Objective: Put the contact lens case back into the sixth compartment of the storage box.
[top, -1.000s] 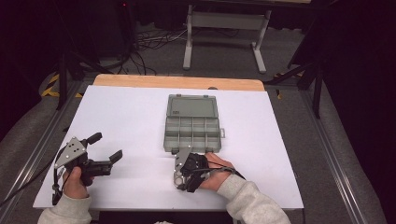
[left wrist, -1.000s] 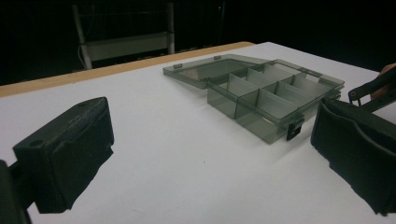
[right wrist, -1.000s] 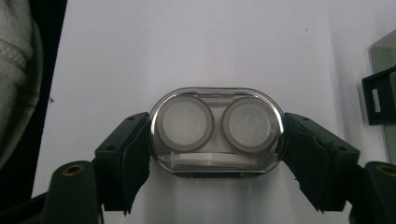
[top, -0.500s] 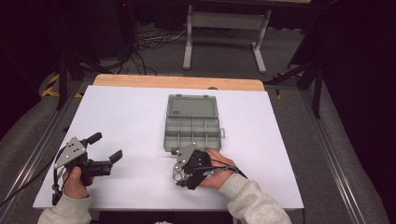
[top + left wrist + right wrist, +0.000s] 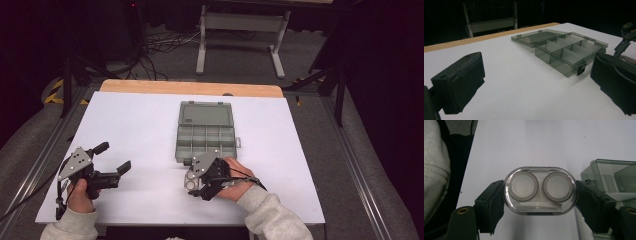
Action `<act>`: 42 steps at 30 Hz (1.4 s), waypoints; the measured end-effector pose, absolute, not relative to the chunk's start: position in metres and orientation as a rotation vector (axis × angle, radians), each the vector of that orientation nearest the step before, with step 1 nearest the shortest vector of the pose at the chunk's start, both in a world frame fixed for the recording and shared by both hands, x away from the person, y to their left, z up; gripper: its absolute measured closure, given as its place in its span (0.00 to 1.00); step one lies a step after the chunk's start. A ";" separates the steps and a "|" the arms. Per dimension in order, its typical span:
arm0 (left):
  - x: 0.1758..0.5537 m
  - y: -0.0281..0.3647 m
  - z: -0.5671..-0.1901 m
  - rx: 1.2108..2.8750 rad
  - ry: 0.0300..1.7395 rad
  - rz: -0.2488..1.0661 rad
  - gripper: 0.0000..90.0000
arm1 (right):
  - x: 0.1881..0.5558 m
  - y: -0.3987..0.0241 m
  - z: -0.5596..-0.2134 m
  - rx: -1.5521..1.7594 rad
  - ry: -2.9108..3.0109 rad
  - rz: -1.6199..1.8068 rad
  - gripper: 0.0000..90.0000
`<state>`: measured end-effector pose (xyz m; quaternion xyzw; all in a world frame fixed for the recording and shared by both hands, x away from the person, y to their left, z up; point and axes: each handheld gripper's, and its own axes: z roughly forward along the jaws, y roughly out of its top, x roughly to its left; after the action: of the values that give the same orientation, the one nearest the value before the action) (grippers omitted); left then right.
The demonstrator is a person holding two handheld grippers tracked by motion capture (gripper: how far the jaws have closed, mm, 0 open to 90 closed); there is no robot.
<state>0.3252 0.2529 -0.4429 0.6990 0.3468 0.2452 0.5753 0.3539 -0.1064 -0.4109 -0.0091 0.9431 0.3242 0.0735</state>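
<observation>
The left gripper (image 5: 114,156) rests low over the white table (image 5: 145,125) at its near left corner, held in the person's left hand (image 5: 80,192); its jaws stand wide apart with nothing between them, and in the left gripper view they frame bare table surface. To the right of it, at the middle of the table, lies the grey compartment box (image 5: 205,132), lid folded back flat toward the far edge and the divided tray facing up; the tray's compartments appear empty in the left gripper view (image 5: 564,51). Just in front of the box's near edge, the right gripper (image 5: 192,180) is carried in the person's right hand (image 5: 232,182) above the table. Its jaws are clamped on the two short ends of a clear oval contact lens case (image 5: 539,190), which sits level between them and clear of the table surface. The case shows two round wells side by side. In the right gripper view, the near corner of the box (image 5: 614,175) sits just right of the case, apart from it.
</observation>
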 end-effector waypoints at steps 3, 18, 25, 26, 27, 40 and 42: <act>0.325 0.253 -0.443 1.633 0.812 0.575 0.00 | 0.354 -0.109 -0.408 -0.019 2.813 0.993 0.29; 0.325 0.253 -0.443 1.635 0.813 0.572 0.00 | 0.357 -0.116 -0.396 0.015 2.742 1.055 0.29; 0.325 0.253 -0.443 1.637 0.813 0.570 0.00 | 0.359 -0.121 -0.390 0.035 2.709 1.093 0.29; 0.325 0.253 -0.443 1.636 0.813 0.569 0.00 | 0.361 -0.122 -0.387 0.037 2.704 1.092 0.29; 0.325 0.253 -0.443 1.634 0.813 0.570 0.00 | 0.361 -0.122 -0.386 0.040 2.702 1.092 0.29; 0.325 0.253 -0.443 1.635 0.809 0.568 0.00 | 0.371 -0.124 -0.374 0.042 2.672 1.071 0.29; 0.325 0.253 -0.443 1.631 0.810 0.569 0.00 | 0.373 -0.124 -0.373 0.044 2.671 1.069 0.29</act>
<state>0.3253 0.2528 -0.4431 0.6975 0.3463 0.2433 0.5783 0.3733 -0.1240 -0.3732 0.0152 0.9202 0.3683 0.1317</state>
